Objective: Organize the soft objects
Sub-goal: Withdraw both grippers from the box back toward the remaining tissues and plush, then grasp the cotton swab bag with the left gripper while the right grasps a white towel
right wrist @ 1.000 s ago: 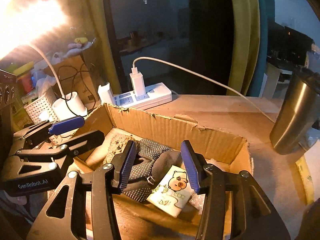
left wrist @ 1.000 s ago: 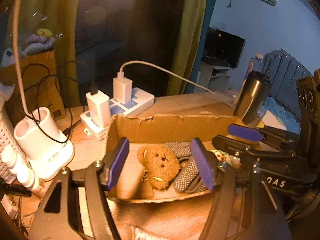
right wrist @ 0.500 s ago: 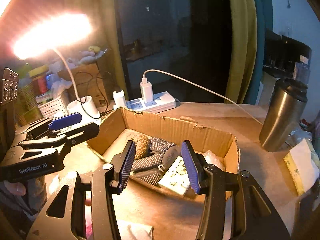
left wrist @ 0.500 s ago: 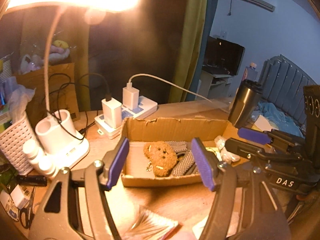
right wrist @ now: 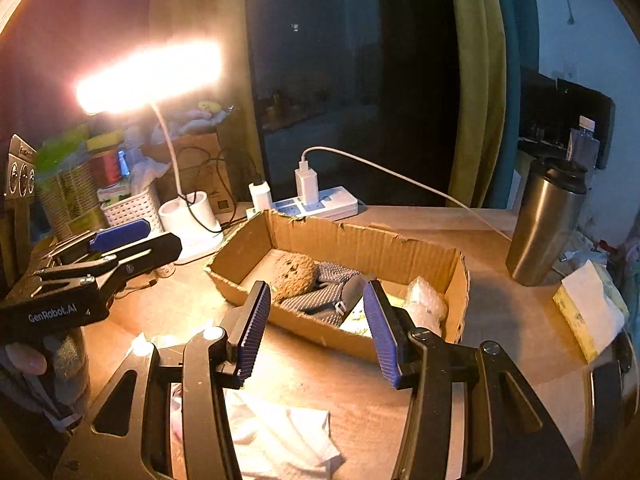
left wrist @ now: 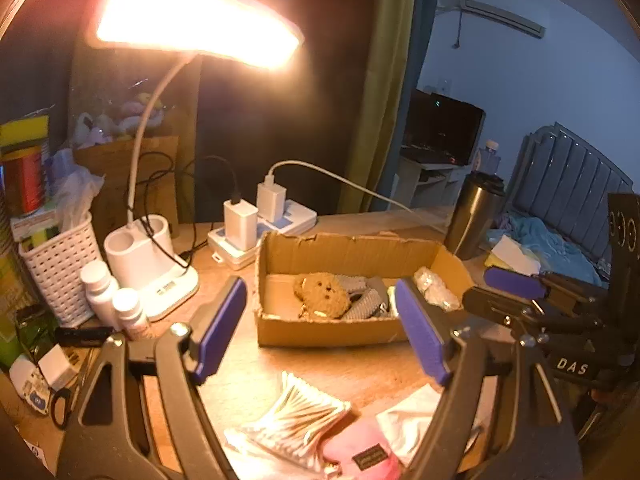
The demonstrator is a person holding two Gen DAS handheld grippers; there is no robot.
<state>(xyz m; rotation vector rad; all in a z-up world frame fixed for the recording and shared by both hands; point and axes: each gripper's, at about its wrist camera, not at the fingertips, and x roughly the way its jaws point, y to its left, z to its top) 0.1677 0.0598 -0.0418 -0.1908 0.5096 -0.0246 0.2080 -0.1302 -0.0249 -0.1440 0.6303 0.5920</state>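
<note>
In the left wrist view, the left gripper point(left wrist: 322, 326) was seen above the wooden desk point(left wrist: 360, 364) with its jaws opening wide, and nothing was held between them. A cardboard box point(left wrist: 340, 330) was set on the desk just past the blue pads. A brown teddy bear point(left wrist: 322, 295) was laid inside the box, and a grey dotted cloth point(left wrist: 366, 300) was tucked right beside it. A clear crinkly bag point(left wrist: 434, 290) was seen at the right end of the box. A pack of cotton swabs point(left wrist: 298, 414) and a pink soft thing point(left wrist: 362, 454) were left on the desk near the camera, outside the box. A lit desk lamp point(left wrist: 192, 20), a white power strip point(left wrist: 288, 220) and a steel cup point(left wrist: 474, 216) were placed behind and beside the box. In the right wrist view, the right gripper point(right wrist: 316, 328) was held about half open, and nothing was gripped by it. The box was seen just past its 2 blue pads, with the bear point(right wrist: 292, 272) and the grey cloth point(right wrist: 324, 294) inside. White cloth point(right wrist: 280, 440) was spread on the desk under this gripper. The left gripper point(right wrist: 120, 240) was seen off to the left side, well apart from the box.
</note>
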